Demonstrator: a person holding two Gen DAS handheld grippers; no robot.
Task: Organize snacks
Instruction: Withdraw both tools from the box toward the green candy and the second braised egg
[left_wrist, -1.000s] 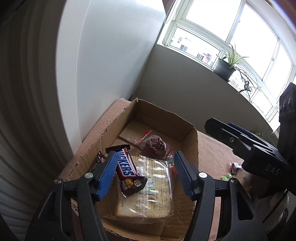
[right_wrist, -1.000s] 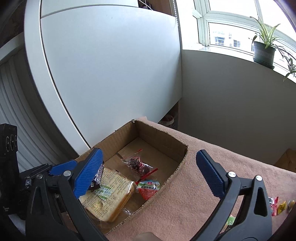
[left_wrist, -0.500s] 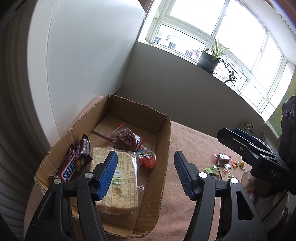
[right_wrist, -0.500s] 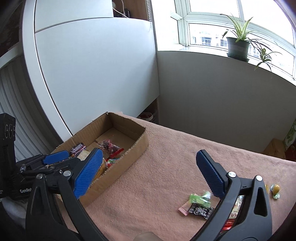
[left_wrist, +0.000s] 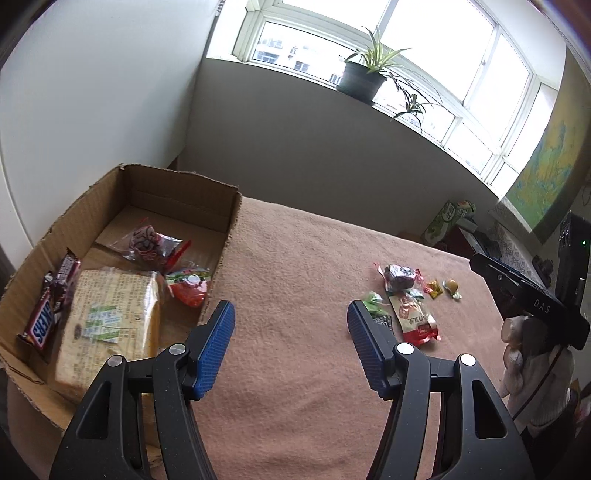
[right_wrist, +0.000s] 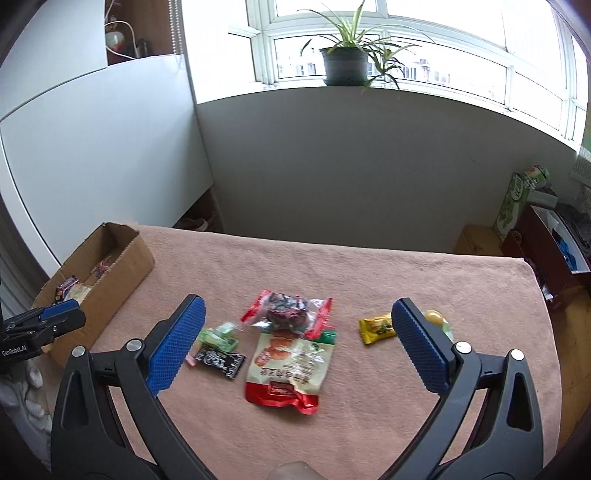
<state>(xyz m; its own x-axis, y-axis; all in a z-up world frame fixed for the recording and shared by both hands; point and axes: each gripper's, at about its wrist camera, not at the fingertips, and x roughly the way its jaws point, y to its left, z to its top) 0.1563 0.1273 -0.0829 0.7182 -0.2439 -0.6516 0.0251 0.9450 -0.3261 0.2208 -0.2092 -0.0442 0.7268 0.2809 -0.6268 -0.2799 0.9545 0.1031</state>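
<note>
Both the right hand-held gripper (right_wrist: 295, 345) and left hand-held gripper (left_wrist: 290, 349) gape empty; loose snack packets (right_wrist: 288, 363) at twelve o'clock await boxing in the cardboard box (left_wrist: 184, 192).

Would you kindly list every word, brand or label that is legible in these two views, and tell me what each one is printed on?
"SNICKERS" (only "ICKERS" is clear): brown chocolate bar in the cardboard box.
"DAS": body of the right hand-held gripper, seen from the left wrist view.
"GenRobot.AI": body of the left hand-held gripper, seen from the right wrist view.
Red and white pouch: print blurred, unreadable.
Black sachet, bread wrapper label, green carton: too small or blurred.
</note>
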